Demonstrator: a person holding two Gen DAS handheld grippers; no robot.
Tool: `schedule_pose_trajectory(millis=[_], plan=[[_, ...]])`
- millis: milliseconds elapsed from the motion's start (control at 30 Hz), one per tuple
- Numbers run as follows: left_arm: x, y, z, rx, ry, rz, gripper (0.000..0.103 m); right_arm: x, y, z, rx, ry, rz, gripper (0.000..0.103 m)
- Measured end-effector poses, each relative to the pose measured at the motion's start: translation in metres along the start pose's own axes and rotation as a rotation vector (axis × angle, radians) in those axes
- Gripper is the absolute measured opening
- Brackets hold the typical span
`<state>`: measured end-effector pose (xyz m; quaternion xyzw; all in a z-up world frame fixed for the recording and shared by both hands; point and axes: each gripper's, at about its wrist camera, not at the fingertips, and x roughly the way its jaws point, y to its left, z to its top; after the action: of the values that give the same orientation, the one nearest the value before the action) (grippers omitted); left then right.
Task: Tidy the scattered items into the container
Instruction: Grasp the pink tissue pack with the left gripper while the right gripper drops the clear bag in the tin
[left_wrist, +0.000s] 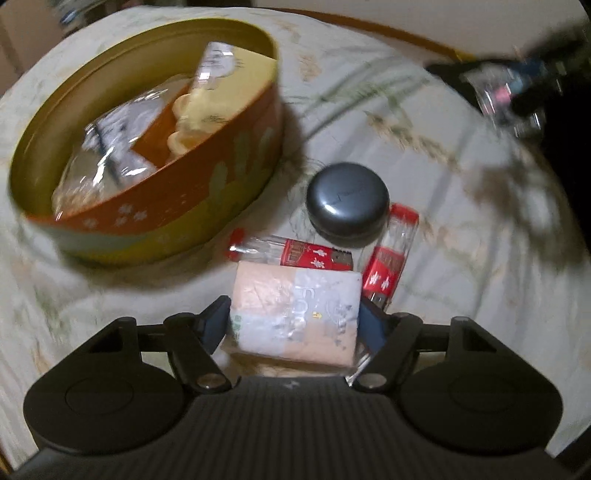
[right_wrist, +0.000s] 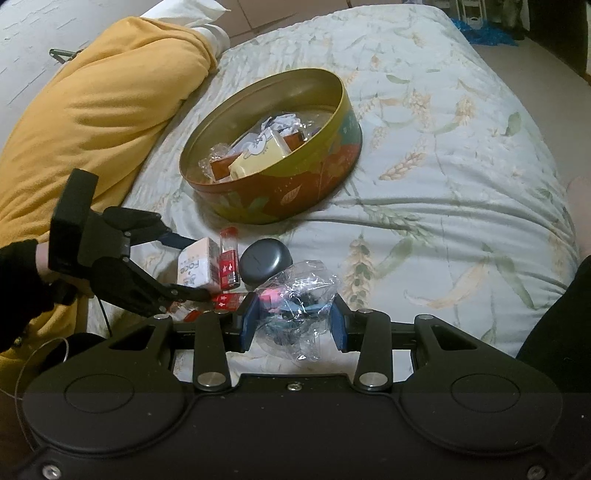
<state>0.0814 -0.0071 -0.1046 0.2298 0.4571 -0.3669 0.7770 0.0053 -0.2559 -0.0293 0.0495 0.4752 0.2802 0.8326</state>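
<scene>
Quilted bedding (right_wrist: 461, 192), pale and printed with wheat ears and green leaves, is spread under everything, puckered into soft folds. A rumpled mustard-yellow cushion or blanket (right_wrist: 99, 110) is bunched at its far left edge in the right wrist view.

An oval metal tin (right_wrist: 343, 122) is set on the quilt, its inside dull gold and its outer wall orange and yellow-green with leaf shapes. Crinkled clear wrappers, a pale yellow carton and an orange box are seen inside it.

Just in front of the tin, the loose items are clustered. A rectangular tissue pack (left_wrist: 295, 314), soft and film-wrapped in peach and white, is flanked on both sides by the blue pads of the left gripper (left_wrist: 295, 325); the pads appear to be touching its 2 short ends, though whether it is firmly pinched cannot be told through the blur. Beside the pack, 2 red packets (left_wrist: 317, 254) with clear ends are laid, and a round, smooth dark grey case (left_wrist: 347, 203) is touching them.

The right gripper (right_wrist: 293, 317) is closed on a crumpled clear plastic bag (right_wrist: 295, 291), in which pink and blue pieces are visible. A black-gloved hand (right_wrist: 22, 280) is seen holding the left gripper's handle.
</scene>
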Motion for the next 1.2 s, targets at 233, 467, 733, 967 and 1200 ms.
schedule_pose_trajectory(millis=[233, 467, 733, 967, 1200], plan=[[-0.044, 0.005, -0.007, -0.343, -0.169, 0.086, 0.073, -0.001, 0.005, 0.004, -0.005, -0.010, 0.001, 0.038], [-0.073, 0.000, -0.033, -0.667, -0.308, 0.166, 0.073, -0.005, 0.013, 0.011, -0.023, -0.022, -0.010, 0.038], [-0.067, 0.003, -0.061, -0.870, -0.227, 0.288, 0.073, -0.008, 0.022, 0.027, -0.052, -0.043, -0.035, 0.038], [-0.073, -0.004, -0.070, -0.964, -0.271, 0.293, 0.073, -0.009, 0.033, 0.059, -0.090, -0.065, -0.056, 0.038], [-0.073, -0.010, -0.067, -0.964, -0.275, 0.285, 0.073, -0.001, 0.050, 0.105, -0.127, -0.093, -0.054, 0.038]])
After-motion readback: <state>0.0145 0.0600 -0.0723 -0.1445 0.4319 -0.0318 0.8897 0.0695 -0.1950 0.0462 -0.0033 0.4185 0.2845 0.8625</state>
